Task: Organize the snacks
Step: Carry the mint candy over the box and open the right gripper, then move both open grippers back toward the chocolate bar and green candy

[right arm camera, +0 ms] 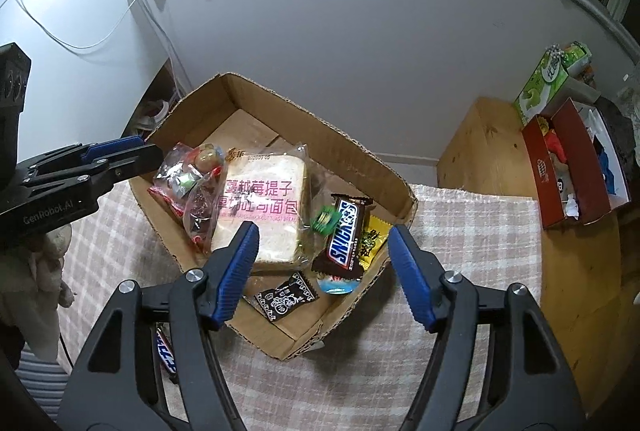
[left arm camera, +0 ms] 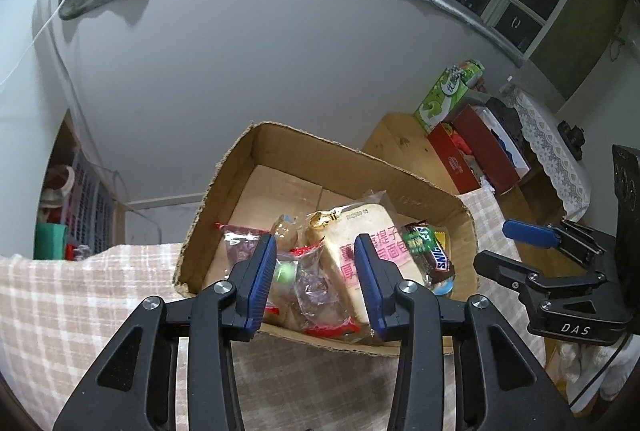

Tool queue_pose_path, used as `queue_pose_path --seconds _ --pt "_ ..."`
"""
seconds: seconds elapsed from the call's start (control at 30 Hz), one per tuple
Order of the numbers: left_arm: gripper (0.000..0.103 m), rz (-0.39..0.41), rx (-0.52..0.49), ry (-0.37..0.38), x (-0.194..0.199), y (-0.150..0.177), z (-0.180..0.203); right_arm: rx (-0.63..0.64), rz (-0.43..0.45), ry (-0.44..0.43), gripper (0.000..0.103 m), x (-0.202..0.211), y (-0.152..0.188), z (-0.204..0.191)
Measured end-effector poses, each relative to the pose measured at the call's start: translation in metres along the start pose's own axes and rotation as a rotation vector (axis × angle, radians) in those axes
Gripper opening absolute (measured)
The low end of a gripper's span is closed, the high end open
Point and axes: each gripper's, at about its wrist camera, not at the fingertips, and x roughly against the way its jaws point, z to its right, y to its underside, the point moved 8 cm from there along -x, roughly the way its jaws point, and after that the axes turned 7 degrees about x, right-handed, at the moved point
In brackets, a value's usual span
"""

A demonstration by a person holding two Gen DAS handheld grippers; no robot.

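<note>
An open cardboard box (left arm camera: 320,141) (right arm camera: 280,99) stands on a checked cloth. Inside lie a bagged slice of bread (left arm camera: 348,231) (right arm camera: 264,199), a Snickers bar (left arm camera: 438,261) (right arm camera: 344,231), a yellow packet (right arm camera: 374,239), a black-wrapped sweet (right arm camera: 286,297), a small green sweet (right arm camera: 324,220) and clear red-edged candy bags (left arm camera: 316,283) (right arm camera: 180,175). My left gripper (left arm camera: 316,251) (right arm camera: 154,151) hovers open over the box's near left part, holding nothing. My right gripper (right arm camera: 323,235) (left arm camera: 496,247) hangs open above the Snickers end, also holding nothing. Another Snickers bar (right arm camera: 166,351) lies outside the box on the cloth.
The checked cloth (right arm camera: 460,231) covers the table. To the right, a wooden top (right arm camera: 488,135) carries a red box (right arm camera: 568,167) of odds and ends and a green tissue pack (right arm camera: 540,83). A grey wall rises right behind the box. A crate (left arm camera: 90,203) sits low at the left.
</note>
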Motion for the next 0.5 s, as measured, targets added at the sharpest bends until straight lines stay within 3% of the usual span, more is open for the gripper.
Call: queue_pose_path --seconds 0.5 --pt "0.039 0.055 -0.026 -0.036 0.034 0.012 0.002 -0.031 0.03 -0.04 0.07 0.015 0.01 -0.009"
